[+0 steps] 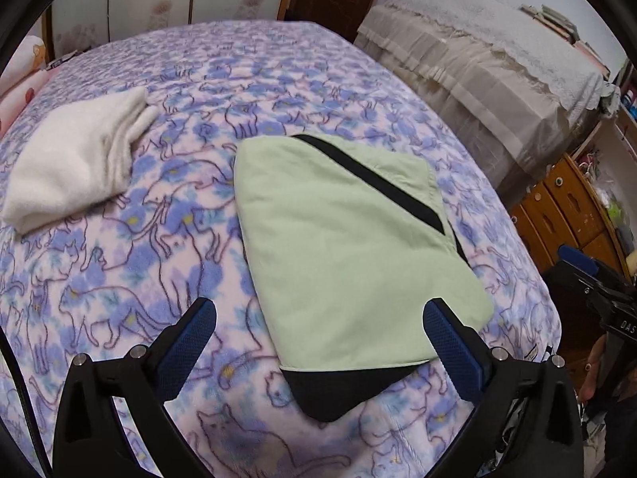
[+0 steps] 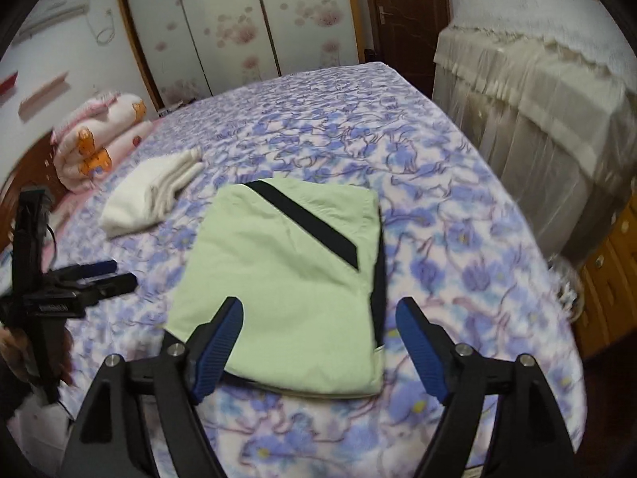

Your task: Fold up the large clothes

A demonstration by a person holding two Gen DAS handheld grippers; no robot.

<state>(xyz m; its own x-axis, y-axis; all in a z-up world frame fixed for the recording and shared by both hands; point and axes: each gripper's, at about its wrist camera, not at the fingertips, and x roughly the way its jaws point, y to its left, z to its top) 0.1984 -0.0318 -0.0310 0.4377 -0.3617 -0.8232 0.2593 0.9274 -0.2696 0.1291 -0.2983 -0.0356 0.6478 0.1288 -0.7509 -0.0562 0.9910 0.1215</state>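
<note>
The green garment (image 1: 342, 247) lies folded into a compact packet w/ a black diagonal stripe, flat on the bed (image 1: 223, 91) near the front edge, a black layer poking out at its near corner. Left gripper (image 1: 318, 334) hangs above the packet's near-left side, jaws spread wide, nothing between them; right gripper (image 2: 318, 338) hovers over the near edge, jaws also well apart & empty, no pad touching cloth. A folded white garment (image 1: 75, 159) sits apart to the left, further back. Judging from this, the fold looks done or nearly so. Risks: packet sits close to the bed edge, so any nudge from a low jaw could slide it off or flip the top layer open; the loose black corner could catch on a fingertip & drag the stack apart; soft fleece underneath gives little grip, so layers may creep if pressed unevenly. Hard to read: right wrist view is a bit blurred, esp. toward the right side; underside & inner layers of the packet are hidden, so can't tell how neat the fold is inside; the person shows only as a bit of hand (image 1: 593, 370) at frame edge; what kind of garment it is can't be told.
</note>
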